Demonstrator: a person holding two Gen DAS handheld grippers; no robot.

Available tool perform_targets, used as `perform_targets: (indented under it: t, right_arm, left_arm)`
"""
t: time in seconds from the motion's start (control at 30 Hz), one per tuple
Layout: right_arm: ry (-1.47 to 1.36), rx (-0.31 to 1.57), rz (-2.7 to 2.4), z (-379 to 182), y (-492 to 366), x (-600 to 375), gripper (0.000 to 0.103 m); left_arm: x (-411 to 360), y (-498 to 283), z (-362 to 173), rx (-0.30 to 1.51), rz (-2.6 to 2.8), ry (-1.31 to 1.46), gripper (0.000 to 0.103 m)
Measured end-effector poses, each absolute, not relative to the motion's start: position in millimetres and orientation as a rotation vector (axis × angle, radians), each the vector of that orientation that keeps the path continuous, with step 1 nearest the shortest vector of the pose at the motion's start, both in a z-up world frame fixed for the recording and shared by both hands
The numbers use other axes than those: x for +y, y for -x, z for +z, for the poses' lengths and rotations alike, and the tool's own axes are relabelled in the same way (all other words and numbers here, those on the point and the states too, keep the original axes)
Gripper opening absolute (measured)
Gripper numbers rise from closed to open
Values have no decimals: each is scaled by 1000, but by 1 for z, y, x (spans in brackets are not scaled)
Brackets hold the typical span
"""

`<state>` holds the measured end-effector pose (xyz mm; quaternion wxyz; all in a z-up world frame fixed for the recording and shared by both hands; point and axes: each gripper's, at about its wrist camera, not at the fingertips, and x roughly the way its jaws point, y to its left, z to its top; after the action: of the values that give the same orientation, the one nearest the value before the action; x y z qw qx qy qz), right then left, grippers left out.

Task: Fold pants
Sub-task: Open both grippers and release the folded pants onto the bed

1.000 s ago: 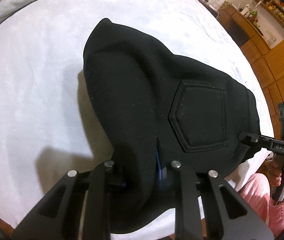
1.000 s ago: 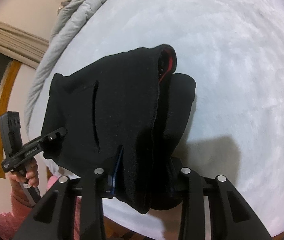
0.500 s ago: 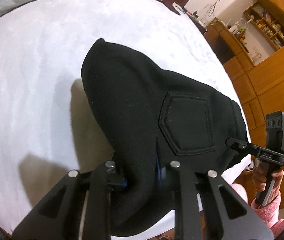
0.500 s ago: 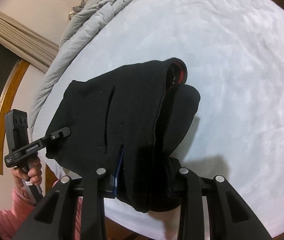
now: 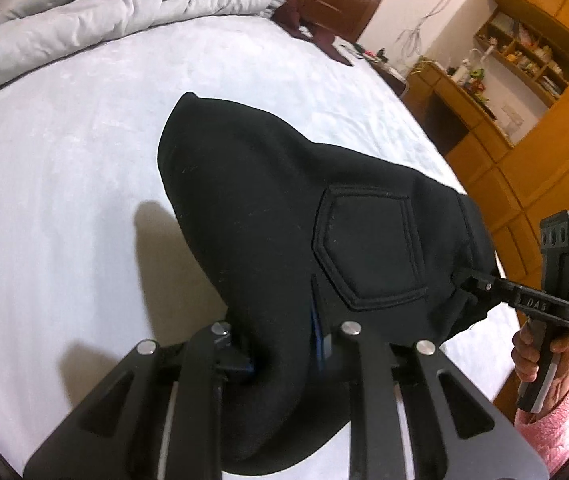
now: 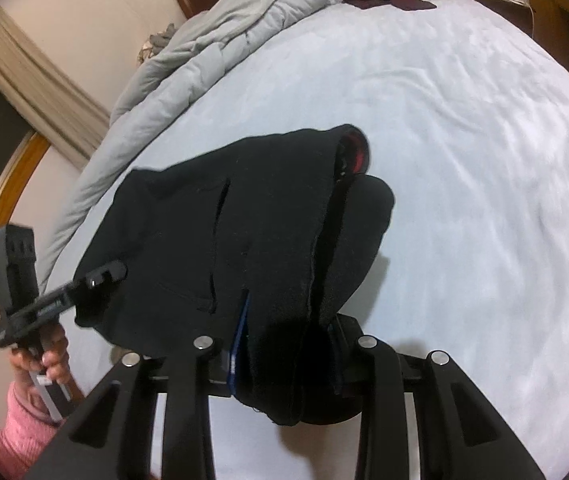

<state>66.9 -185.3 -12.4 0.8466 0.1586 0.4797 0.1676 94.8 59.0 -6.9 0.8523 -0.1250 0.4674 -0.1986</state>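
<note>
you have black pants (image 5: 268,216) in thick matt fleece-like cloth, a bed sheet (image 5: 64,184) of pale softly textured fabric, a grey quilted duvet (image 5: 96,12), matt black plastic grippers, and glossy varnished wooden cabinets (image 5: 544,152).

Black pants (image 5: 268,216): thick fleece, folded into bundle, hexagonal patch pocket up, red lining showing at far opening. Near edge lifted, far end resting on white bed (image 5: 64,184).
</note>
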Motion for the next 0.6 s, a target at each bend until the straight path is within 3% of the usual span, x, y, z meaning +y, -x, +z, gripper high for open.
perform_targets:
  t: [0.23,0.27,0.33,0.43,0.5,0.6]
  right_arm:
    - [-378,1058,283,-67,-117,-196,34]
    - [-391,1059,283,-71,-116,-199,36]
    - [-388,1065,292,-76,-110,-205,49]
    - [-361,1074,264,-76,-100,-208,61]
    - [-366,1068,257,-67,-91,-213,62]
    - [-219,1038,179,-34,-70,-206,62]
  left_arm:
    - [61,-143,-57,1048,-373,248,21]
    - [62,-143,-62,1057,-374,241,24]
    - [66,-139,-70,1077,-379,228,29]
    - [76,-128,-76,1100,-365,225,48]
    - [83,-121,-74,1112,-340,209,57]
    - [92,-104,-55,1068,-276,132,55]
